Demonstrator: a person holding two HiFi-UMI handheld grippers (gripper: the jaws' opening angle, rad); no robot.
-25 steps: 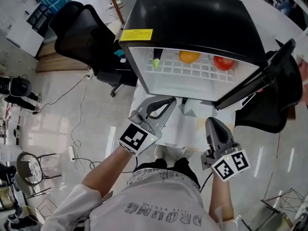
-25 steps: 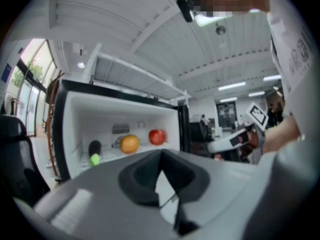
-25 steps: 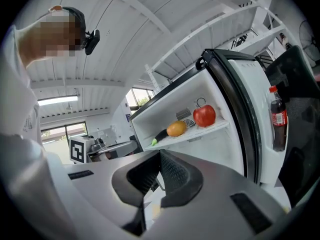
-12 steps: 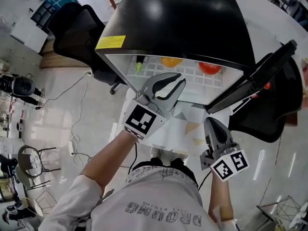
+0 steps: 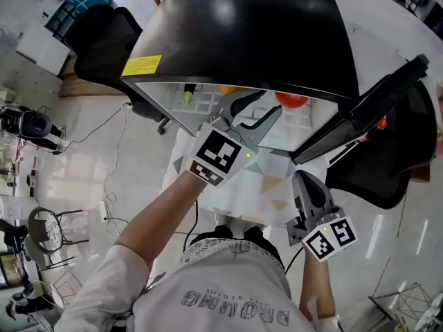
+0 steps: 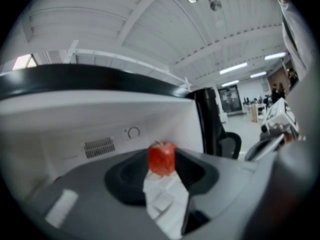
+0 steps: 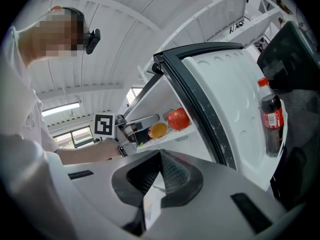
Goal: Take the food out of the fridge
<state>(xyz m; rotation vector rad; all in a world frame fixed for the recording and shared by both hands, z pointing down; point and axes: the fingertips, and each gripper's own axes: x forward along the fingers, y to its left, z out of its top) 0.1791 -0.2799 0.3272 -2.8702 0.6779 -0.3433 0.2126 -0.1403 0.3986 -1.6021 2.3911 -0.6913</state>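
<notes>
We are holding the left claw (image 5: 268,104) just inside the mouth of the small black-topped fridge (image 5: 242,33), over its white wire shelf (image 5: 201,104). Its jaws have just been opening and are standing about half apart with nothing gripped. The round red fruit (image 6: 161,159), an apple by its look, is sitting dead ahead in line with the gap, near but apparently not yet touched. That fruit is lying toward the door-side end of the shelf, with the round orange fruit (image 7: 158,130) beside it toward the middle and a small green item (image 5: 187,97) near the opposite end. The right claw (image 5: 306,180) is hanging low in front of the fridge, below the open door (image 5: 360,120), jaws together and empty. We are judging the step in hand to be the grasp of the red fruit. For that we are wanting the jaws wider than the fruit before advancing, level with its middle, one pad on each side. Then we are closing gently, so it neither rolls along the wires nor bruises, and lifting clear of the shelf's front edge.
</notes>
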